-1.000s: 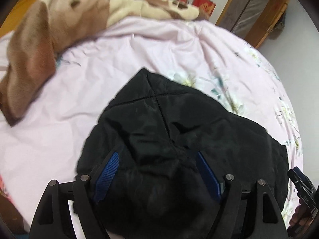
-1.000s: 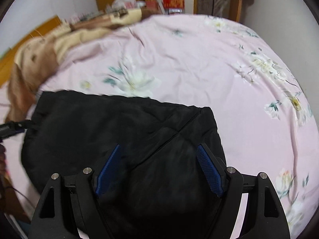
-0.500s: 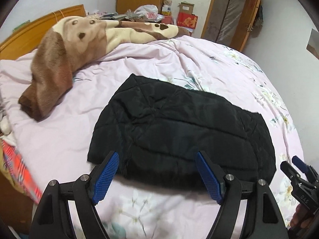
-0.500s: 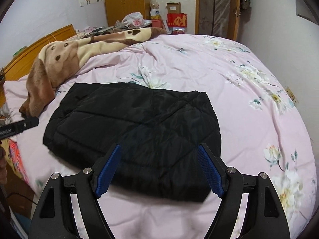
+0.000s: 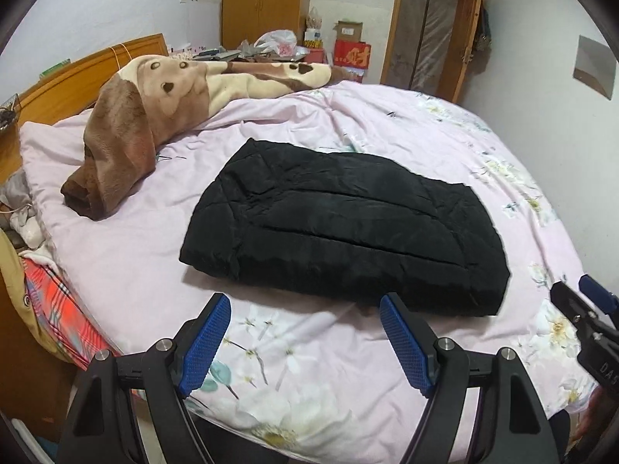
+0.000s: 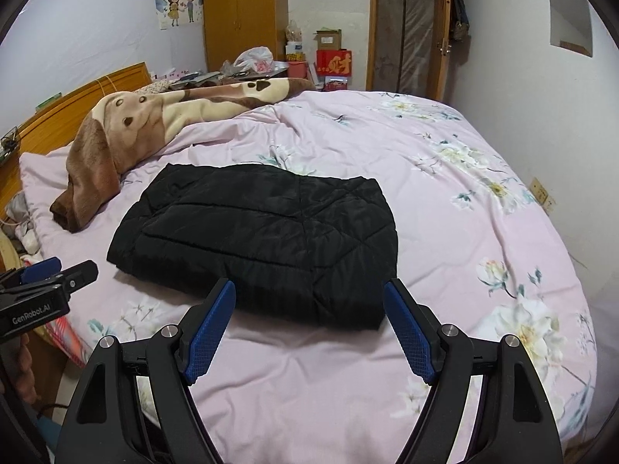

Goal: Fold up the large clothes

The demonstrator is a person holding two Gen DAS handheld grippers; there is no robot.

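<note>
A black quilted jacket [image 5: 344, 228] lies folded into a flat rectangle on the pink floral bedspread [image 5: 309, 367]; it also shows in the right wrist view [image 6: 263, 243]. My left gripper [image 5: 305, 344] is open and empty, held above the bed's near edge, short of the jacket. My right gripper [image 6: 309, 328] is open and empty, also back from the jacket's near edge. Each gripper shows at the edge of the other's view: the right one [image 5: 588, 309] and the left one [image 6: 46, 274].
A brown and cream dog-print blanket [image 5: 154, 116] lies bunched at the bed's far left by the wooden headboard [image 5: 77, 77]. Striped fabric [image 5: 58, 309] hangs off the left edge. A cluttered table [image 6: 263, 65], wardrobe and door stand behind.
Both grippers have pulled up and back from the jacket, which they were close over a second ago. The jacket now lies untouched on the bed.
</note>
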